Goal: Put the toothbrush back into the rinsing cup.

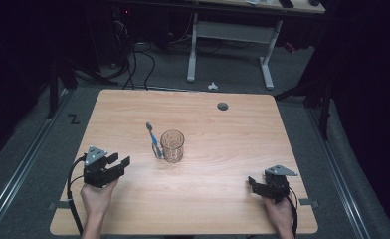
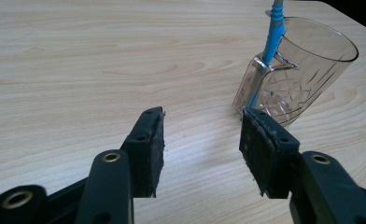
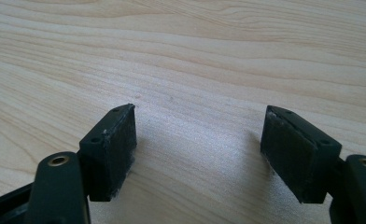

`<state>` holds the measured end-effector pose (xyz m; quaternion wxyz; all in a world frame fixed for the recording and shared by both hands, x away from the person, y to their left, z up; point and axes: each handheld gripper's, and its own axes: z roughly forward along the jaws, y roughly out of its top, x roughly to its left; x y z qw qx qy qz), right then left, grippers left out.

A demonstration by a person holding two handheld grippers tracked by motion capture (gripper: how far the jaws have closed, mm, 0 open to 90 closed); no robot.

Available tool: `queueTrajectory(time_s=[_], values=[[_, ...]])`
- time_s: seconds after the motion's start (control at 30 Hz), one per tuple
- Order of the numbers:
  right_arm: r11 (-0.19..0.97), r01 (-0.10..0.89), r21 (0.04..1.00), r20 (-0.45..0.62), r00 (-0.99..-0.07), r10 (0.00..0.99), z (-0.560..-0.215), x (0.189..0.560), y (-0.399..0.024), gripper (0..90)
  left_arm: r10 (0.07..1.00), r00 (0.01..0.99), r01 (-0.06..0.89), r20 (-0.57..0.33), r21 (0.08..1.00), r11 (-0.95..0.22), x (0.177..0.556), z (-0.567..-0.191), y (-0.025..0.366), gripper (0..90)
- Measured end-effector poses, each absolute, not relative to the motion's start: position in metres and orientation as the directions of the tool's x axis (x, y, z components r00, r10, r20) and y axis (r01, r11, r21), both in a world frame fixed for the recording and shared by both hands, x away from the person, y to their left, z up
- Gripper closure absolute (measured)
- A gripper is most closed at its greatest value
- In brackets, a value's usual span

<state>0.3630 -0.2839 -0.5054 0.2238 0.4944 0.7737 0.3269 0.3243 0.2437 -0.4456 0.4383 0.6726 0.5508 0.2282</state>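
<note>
High view: cup (image 1: 172, 146) mid-bench (image 1: 223, 209), toothbrush (image 1: 154, 140) touching its left side; my left gripper (image 1: 118, 162) near it, right gripper (image 1: 251, 182) well apart.

Left gripper view: jaws spread, empty. Cup looks light; I judge a nudge tips it. Brush head cut off.

Right gripper view: jaws spread over bare wood.

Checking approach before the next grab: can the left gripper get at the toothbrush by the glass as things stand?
Probably yes. The left gripper is open with bare table between it and the toothbrush. One catch: the toothbrush leans against the glass, so closing on it may nudge the glass.
</note>
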Motion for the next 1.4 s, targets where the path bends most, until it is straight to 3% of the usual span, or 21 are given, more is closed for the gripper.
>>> queueTrajectory(time_s=[1.4], values=[[0.3,0.618,0.727,-0.024,-0.413,0.91,-0.505,0.363,-0.284,26.9,0.943,0.287,0.613,-0.167,0.789,-0.047,0.335,-0.481,0.226,48.8]])
